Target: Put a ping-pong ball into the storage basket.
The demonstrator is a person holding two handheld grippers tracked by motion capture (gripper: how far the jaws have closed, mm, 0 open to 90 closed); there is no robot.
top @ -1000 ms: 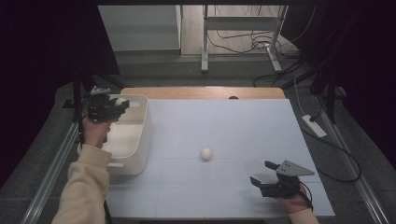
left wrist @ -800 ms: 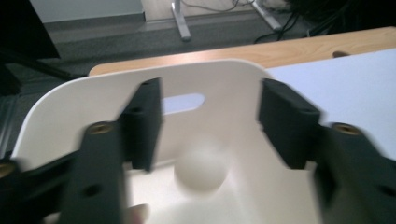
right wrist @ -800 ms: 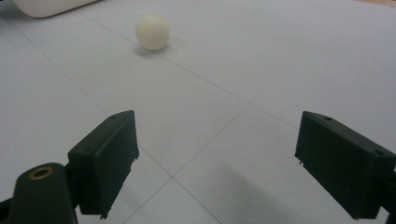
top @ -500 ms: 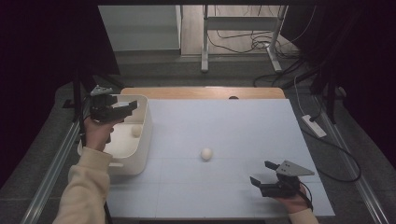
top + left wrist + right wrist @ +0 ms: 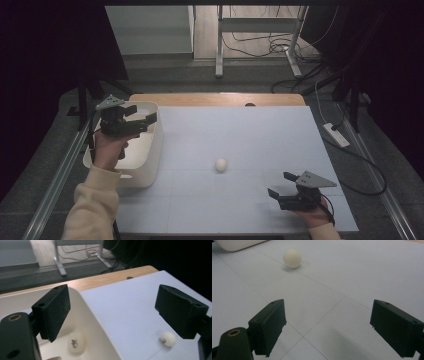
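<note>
A white ball [image 5: 221, 164] lies mid-table on the pale blue table top [image 5: 240, 130]; it also appears as the ball [image 5: 168, 338] and the ball [image 5: 292, 258]. Another white ball [image 5: 75, 342] with a printed mark rests inside the white bin [image 5: 159, 142]. My left gripper [image 5: 142, 114] hovers over the bin's right rim. Its jaws have just been opening and nothing is between them, as the left gripper [image 5: 117, 312] shows. My right gripper [image 5: 281, 184] rests low near the table's front right, open and empty, and the right gripper [image 5: 332, 328] points toward the loose ball.
The bin's wall [image 5: 97, 325] rises right under the left jaws. A wooden strip [image 5: 215, 99] edges the table's far side. Beyond it are metal stand legs [image 5: 219, 65] and cables on the floor. A white power strip [image 5: 336, 135] lies off the table's right edge.
The left jaws went from shut to open and a ball appeared in the bin. The left gripper drifted right, toward the bin's rim. The right gripper stayed put.
</note>
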